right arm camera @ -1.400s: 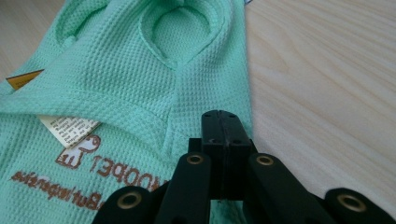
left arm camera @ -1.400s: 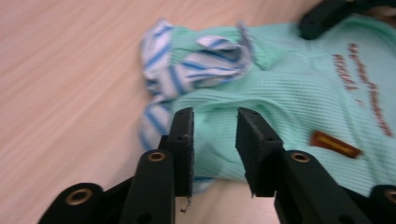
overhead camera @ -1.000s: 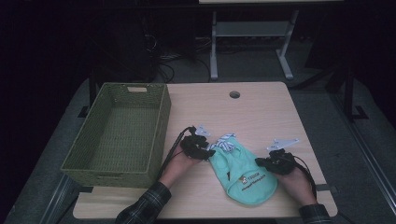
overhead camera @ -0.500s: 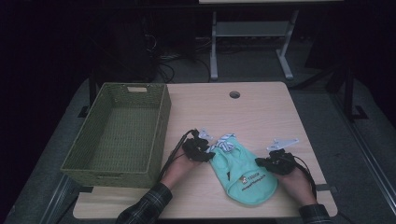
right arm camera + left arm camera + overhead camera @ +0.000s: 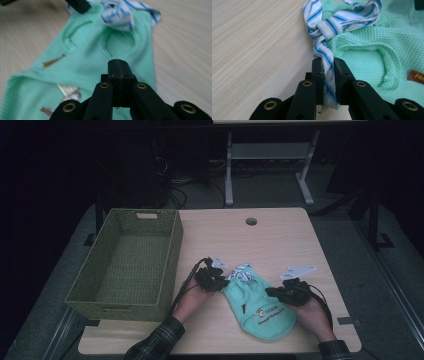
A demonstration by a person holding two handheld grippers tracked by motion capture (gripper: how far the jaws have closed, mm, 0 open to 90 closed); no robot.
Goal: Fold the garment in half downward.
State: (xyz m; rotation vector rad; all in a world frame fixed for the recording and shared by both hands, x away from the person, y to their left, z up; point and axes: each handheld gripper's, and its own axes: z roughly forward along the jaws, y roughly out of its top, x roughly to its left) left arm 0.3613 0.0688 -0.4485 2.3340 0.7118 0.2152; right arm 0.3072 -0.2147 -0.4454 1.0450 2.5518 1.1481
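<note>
You have one mint-green waffle-knit garment [image 5: 260, 305] lying flat on the pale wooden table [image 5: 280, 240], beside one woven green basket [image 5: 125, 265]. Your left gripper [image 5: 328, 65] has just been closing and clamps its blue-and-white striped bow [image 5: 329, 25]. Your right gripper [image 5: 118, 72] is clenched over the garment, nothing visible between its jaws.

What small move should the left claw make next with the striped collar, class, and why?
Probably a gentle lift: the left claw has just been closing on the blue-and-white striped cloth collar of the mint-green knitted garment, and the collar sits between its jaws.
</note>
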